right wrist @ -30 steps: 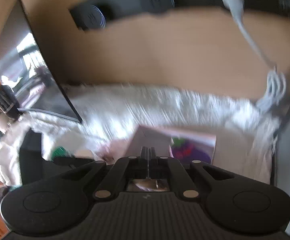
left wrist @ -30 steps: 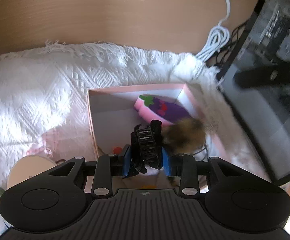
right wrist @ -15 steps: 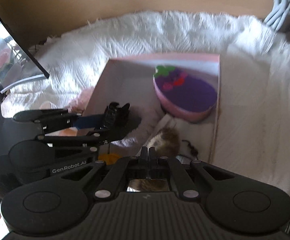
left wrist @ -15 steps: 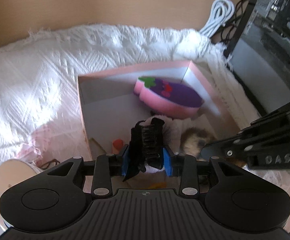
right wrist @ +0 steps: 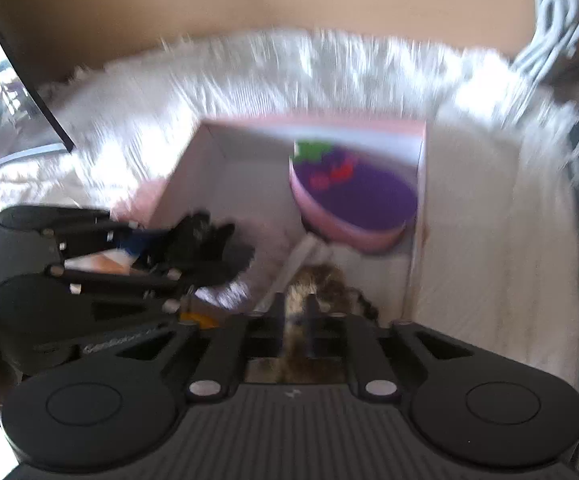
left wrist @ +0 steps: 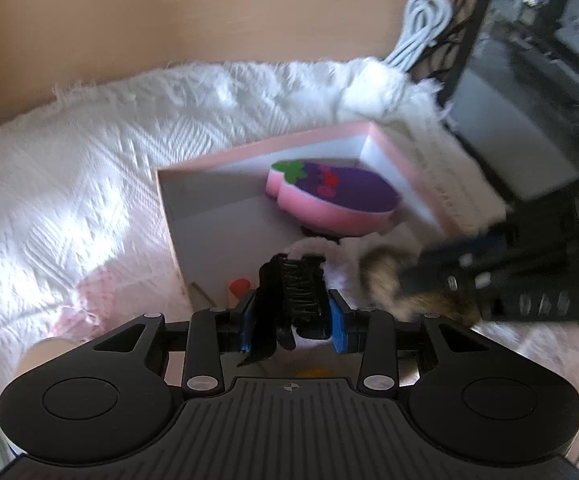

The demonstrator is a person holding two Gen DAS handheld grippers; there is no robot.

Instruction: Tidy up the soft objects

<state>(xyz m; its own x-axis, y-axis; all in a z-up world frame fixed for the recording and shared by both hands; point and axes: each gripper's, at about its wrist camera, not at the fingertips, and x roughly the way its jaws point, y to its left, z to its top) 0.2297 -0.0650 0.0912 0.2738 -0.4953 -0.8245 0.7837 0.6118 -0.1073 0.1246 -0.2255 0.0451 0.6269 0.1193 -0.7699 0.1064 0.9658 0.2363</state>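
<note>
Over the box [left wrist: 329,140] near the counter's back edge | left gripper [left wrist: 293,320] wide around a black clip [left wrist: 295,292] | right gripper [right wrist: 295,316] jaws just parting, narrow, fur ball [right wrist: 321,280] between them, lying straight ahead on the box floor | eggplant toy [left wrist: 337,196] beyond.

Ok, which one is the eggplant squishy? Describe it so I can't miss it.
Find the white blanket and the open pink box lying on it. At the box's far end, near the far right corner, lies the eggplant squishy: a purple oval top, pink sides, a green leaf and small red marks. The brown furry pompom nearer the cameras is fuzzy, not smooth.
</note>
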